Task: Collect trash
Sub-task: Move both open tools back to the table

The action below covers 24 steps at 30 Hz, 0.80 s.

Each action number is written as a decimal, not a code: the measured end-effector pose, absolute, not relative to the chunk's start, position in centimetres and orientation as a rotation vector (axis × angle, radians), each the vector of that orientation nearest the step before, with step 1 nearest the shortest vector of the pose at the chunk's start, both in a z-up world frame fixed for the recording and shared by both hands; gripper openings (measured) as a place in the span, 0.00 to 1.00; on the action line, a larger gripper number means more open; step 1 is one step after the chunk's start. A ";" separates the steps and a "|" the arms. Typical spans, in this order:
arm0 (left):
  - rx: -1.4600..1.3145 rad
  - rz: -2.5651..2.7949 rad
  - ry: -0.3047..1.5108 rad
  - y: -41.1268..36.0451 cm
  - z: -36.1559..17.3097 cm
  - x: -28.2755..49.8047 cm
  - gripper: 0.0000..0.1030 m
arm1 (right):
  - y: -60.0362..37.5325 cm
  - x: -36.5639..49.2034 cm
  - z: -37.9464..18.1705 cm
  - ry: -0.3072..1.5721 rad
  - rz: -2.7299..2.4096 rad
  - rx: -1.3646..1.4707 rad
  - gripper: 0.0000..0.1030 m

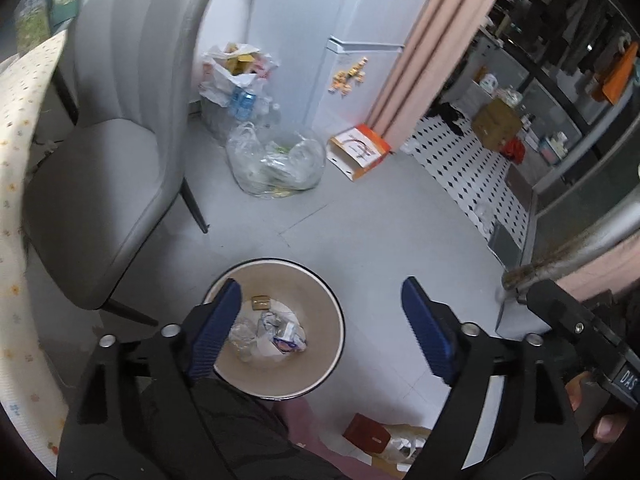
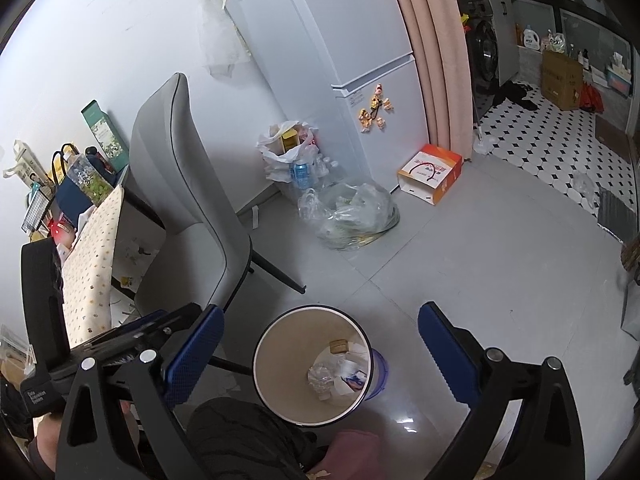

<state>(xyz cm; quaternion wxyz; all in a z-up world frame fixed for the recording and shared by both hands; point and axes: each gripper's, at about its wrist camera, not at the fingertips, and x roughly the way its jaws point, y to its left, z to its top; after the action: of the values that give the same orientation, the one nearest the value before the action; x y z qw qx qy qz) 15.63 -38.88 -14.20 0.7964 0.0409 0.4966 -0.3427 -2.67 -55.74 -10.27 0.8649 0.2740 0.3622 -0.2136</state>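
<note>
A round waste bin point(image 1: 316, 300) with a black rim and beige inside stands on the grey floor right below both grippers. Crumpled plastic, paper and a small brown box point(image 1: 272, 332) lie at its bottom. My left gripper point(image 1: 320, 286) hangs over the bin, its blue pads wide apart with nothing between them. In the right wrist view the same bin point(image 2: 280, 344) and its trash point(image 2: 336, 372) show between the fingers of my right gripper point(image 2: 322, 310), which is open and empty too.
A grey chair point(image 1: 100, 184) stands left of the bin beside a table with a dotted cloth point(image 2: 92, 248). Further off sit a clear bag of rubbish point(image 1: 276, 164), a white bag with bottles point(image 1: 236, 80), an orange-white box point(image 1: 360, 150) and a fridge point(image 2: 380, 100). A red box point(image 1: 366, 432) lies nearby.
</note>
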 end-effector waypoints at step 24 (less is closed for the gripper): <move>-0.099 -0.559 0.852 -26.1 -4.8 16.5 0.94 | -47.4 1.3 -4.2 0.702 -0.305 0.459 0.92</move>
<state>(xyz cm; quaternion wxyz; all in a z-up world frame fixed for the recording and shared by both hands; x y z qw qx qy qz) 16.52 -26.06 -4.84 0.8718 -0.0474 0.4076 -0.2676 1.25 -47.40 -4.22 0.9021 0.2220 0.3394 -0.1477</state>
